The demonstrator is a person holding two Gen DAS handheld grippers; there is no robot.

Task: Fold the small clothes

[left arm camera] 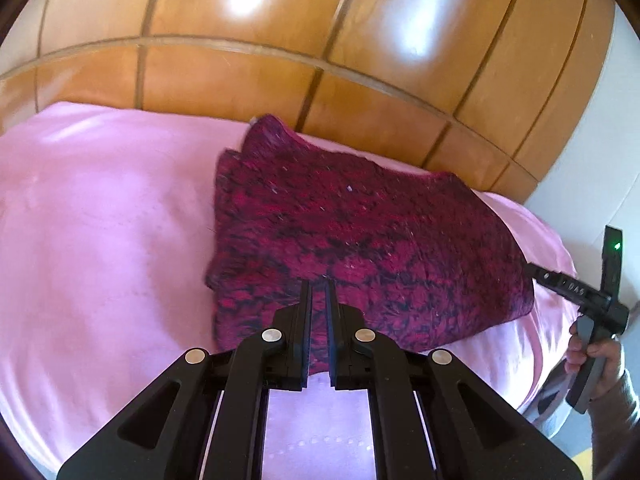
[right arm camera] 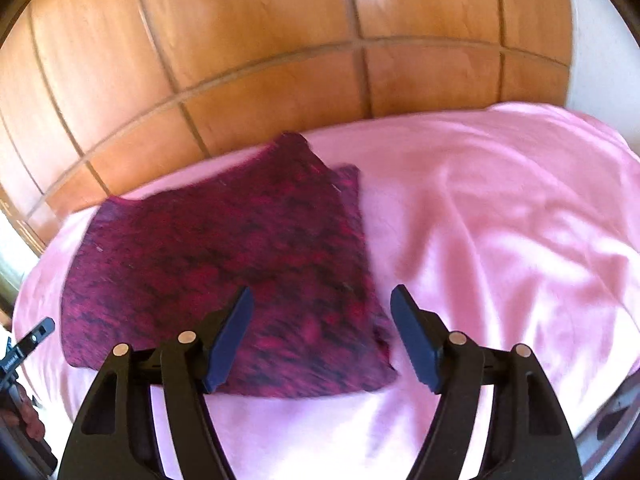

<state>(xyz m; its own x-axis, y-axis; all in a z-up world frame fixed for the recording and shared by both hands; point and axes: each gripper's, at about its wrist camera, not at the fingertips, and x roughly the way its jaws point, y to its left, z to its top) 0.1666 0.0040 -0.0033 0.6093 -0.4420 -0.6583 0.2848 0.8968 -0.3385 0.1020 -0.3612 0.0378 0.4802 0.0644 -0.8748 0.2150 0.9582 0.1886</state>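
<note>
A pink sheet [left arm camera: 100, 240] covers the bed, and its left part lies bare and smooth. Behind the bed's far edge rises a wooden panelled headboard [left arm camera: 280, 40], glossy with two bright reflections.

The left gripper [left arm camera: 319, 292] hangs over the bed's near edge with its jaws clenched. A thin slit shows between the fingers, and nothing is caught there; their tips stand above the near hem of the maroon knit garment [left arm camera: 360, 232].

The garment lies folded into a rough rectangle on the sheet, reaching from near the near edge up to the far edge by the headboard. A second layer peeks out along its left side. In the right wrist view the same garment [right arm camera: 224, 256] sits on the left half of the bed, with the sheet [right arm camera: 500, 240] creased to its right.

The right gripper [right arm camera: 322, 332] is released, its jaws wide apart above the garment's near right corner, with no cloth pinched. A hand [left arm camera: 600, 360] at the bed's right edge holds its handle.
</note>
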